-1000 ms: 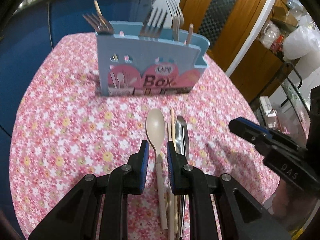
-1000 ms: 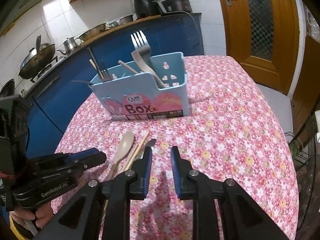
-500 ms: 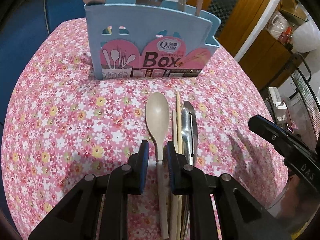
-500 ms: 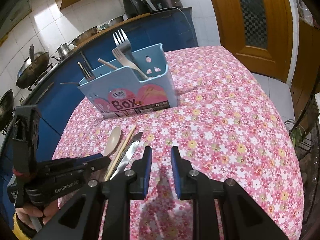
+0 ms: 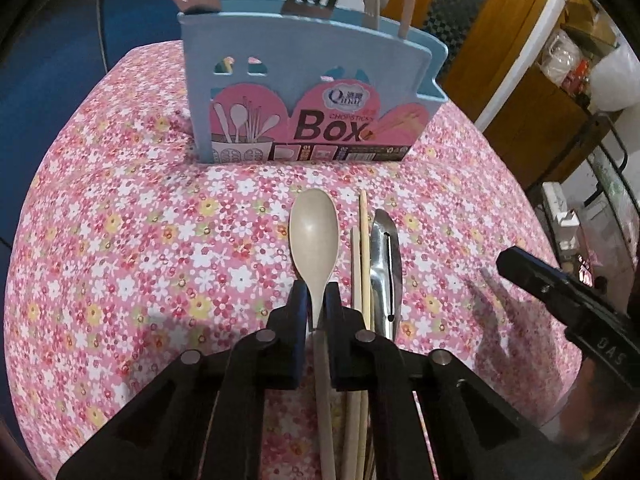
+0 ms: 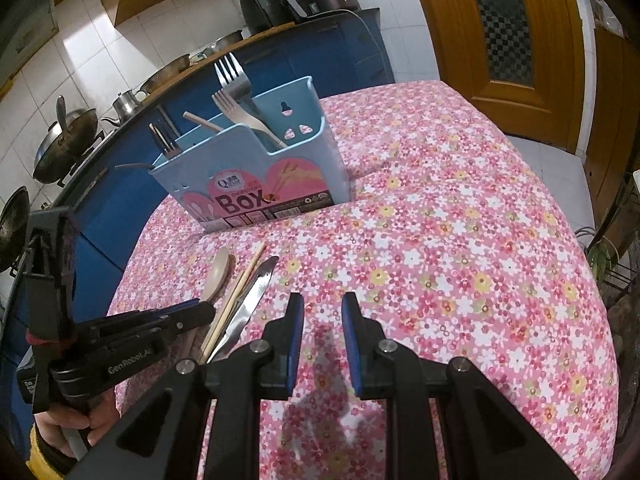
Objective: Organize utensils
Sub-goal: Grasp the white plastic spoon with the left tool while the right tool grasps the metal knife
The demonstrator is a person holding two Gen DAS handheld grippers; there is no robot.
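A beige spoon (image 5: 314, 236) lies on the floral tablecloth (image 5: 120, 248), bowl toward the blue utensil box (image 5: 304, 92). My left gripper (image 5: 315, 306) is shut on the spoon's neck, at table level. Right of it lie two wooden chopsticks (image 5: 363, 248) and a metal knife (image 5: 385, 256). The right wrist view shows the spoon (image 6: 219, 274), chopsticks (image 6: 240, 292), knife (image 6: 252, 304) and box (image 6: 256, 176). My right gripper (image 6: 322, 334) is open and empty above the cloth, right of the knife.
Forks and chopsticks stand in the box. A blue counter (image 6: 120, 200) with woks and a kettle lies behind the table. A wooden door (image 6: 508, 36) is at the far right. The right gripper's body (image 5: 568, 300) shows at the right of the left wrist view.
My left gripper has moved forward along the spoon's handle toward the bowl and closed on its neck. The right gripper has drifted slightly and stays open.
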